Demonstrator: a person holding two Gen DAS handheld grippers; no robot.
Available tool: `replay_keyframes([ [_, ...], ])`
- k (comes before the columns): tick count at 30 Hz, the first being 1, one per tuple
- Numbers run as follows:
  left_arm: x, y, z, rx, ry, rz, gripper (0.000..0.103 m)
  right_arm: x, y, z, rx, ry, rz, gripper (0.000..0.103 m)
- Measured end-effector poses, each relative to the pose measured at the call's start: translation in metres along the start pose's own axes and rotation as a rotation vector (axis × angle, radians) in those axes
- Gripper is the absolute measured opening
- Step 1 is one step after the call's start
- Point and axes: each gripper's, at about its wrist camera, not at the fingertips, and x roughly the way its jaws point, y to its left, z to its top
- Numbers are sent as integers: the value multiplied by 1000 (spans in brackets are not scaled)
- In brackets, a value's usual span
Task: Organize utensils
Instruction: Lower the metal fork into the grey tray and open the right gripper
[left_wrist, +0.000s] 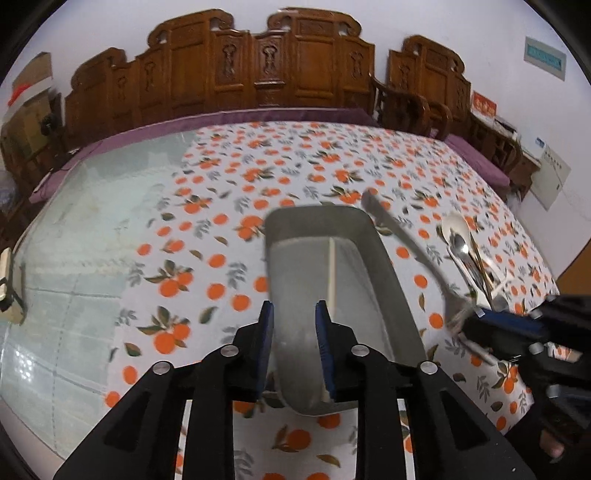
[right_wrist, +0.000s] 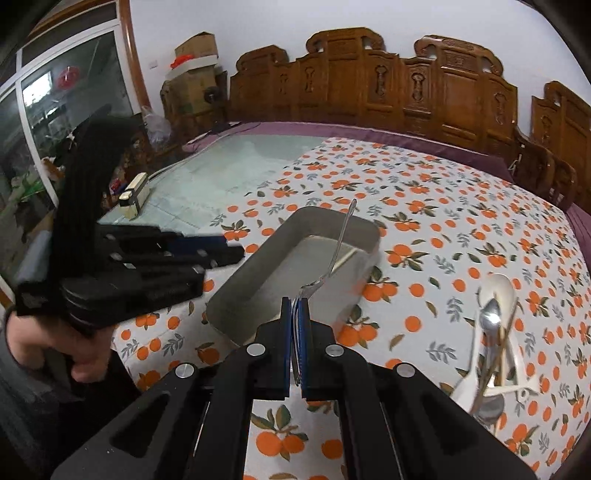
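Right jaws: the right gripper (right_wrist: 295, 343) is clamping tight on the tine end of a metal fork (right_wrist: 341, 240), the blue pads pressing on it from both sides.
Fork: it is sticking forward and up out of the jaws, its handle hanging over the metal tray (right_wrist: 236, 273); in the left wrist view the fork (left_wrist: 402, 240) is showing as a blurred bar rising from the right gripper (left_wrist: 476, 317) along the tray's right side.
Left jaws: the left gripper (left_wrist: 293, 332) is standing partly open, nothing pressed between its pads, poised over the near end of the tray (left_wrist: 384, 258).
Chopstick: a pale stick, probably a single chopstick (left_wrist: 331, 273), is lying lengthwise on the tray floor; its near end is showing just by the inner face of the right-hand pad, and I cannot tell whether it is touching it.
Tray: it is sitting on the orange-print cloth (right_wrist: 443, 229) covering the desk, holding only that stick as far as the blur allows.
Remaining utensils: a white ceramic spoon (right_wrist: 498, 291) is lying to the right of the tray, well apart from it, with a steel spoon (right_wrist: 489, 317) and thin brown sticks piled on it.
Hand: a hand (right_wrist: 79, 354) is gripping the left gripper's (right_wrist: 221, 247) handle at the left of the right wrist view.
Backdrop: carved wooden chairs (left_wrist: 258, 62) are lining the desk's far edge.
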Motion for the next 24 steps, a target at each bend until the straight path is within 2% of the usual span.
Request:
replay_keyframes([
  [8,-8,21,5,-37,-26,12,26,45,5,7,10,66,41,5],
  [15,-6,20,4,-31,-24,11,27,78,3,3,7,121,26,5],
  [24,-5,16,4,-23,-23,7,27,74,1,5,16,102,49,6],
])
